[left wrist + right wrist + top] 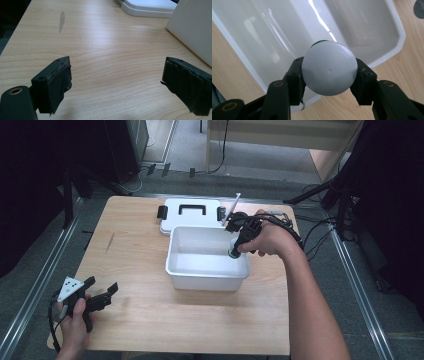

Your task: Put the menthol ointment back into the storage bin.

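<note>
My right gripper [236, 249] is shut on a small round container [233, 252] and holds it over the right inner edge of an open white plastic box [172, 255]. In the right gripper view the container [329, 71] shows a round white face with a green rim behind it. It sits squeezed between the two black jaws of the right gripper [329, 80], above the box [399, 32]. My left gripper [102, 286] rests open at the table's front left, a hand around its handle. Nothing lies between the jaws of the left gripper [116, 75], only bare wood.
The box's white lid [175, 222] with a black handle and side clips lies flat just behind the box; the lid [150, 7] and the box wall [195, 30] are seen far right in the left gripper view. A grey smear [61, 21] marks the wooden table [135, 255].
</note>
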`<action>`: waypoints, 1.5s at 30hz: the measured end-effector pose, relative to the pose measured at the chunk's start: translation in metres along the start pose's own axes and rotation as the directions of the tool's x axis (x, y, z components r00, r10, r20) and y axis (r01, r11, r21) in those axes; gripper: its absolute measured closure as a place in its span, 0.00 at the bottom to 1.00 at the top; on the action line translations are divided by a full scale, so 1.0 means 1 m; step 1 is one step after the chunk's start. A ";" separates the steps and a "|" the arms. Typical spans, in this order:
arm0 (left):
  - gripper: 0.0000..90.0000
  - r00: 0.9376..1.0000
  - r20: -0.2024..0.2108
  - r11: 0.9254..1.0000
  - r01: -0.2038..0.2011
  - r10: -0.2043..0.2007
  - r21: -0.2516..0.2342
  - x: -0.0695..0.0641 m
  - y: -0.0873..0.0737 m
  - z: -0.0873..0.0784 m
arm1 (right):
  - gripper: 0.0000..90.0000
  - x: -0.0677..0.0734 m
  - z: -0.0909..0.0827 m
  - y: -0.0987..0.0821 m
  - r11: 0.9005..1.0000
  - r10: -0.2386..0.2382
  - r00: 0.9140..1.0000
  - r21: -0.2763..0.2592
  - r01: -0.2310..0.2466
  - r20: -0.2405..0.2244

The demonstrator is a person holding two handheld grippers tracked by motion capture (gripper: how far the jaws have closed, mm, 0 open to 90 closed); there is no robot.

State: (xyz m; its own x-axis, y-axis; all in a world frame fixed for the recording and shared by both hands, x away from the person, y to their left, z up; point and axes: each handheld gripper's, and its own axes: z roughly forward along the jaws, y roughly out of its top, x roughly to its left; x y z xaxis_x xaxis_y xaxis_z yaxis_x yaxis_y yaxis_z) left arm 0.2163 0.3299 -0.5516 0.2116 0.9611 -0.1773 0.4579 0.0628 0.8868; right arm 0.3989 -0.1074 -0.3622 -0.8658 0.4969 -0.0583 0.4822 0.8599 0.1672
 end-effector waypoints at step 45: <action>0.10 1.000 0.001 1.000 0.006 -0.006 -0.002 0.000 0.000 0.000 | 0.57 0.020 0.085 0.012 0.972 -0.196 0.980 0.141 0.188 0.042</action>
State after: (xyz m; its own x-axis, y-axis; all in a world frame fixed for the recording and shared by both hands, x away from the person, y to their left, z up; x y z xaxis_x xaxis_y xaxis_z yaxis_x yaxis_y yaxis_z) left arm 0.2161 0.3302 -0.5518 0.2100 0.9604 -0.1830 0.4576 0.0689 0.8865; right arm 0.3990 -0.0768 -0.4451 -0.9372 0.3231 -0.1313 0.3244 0.9459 0.0123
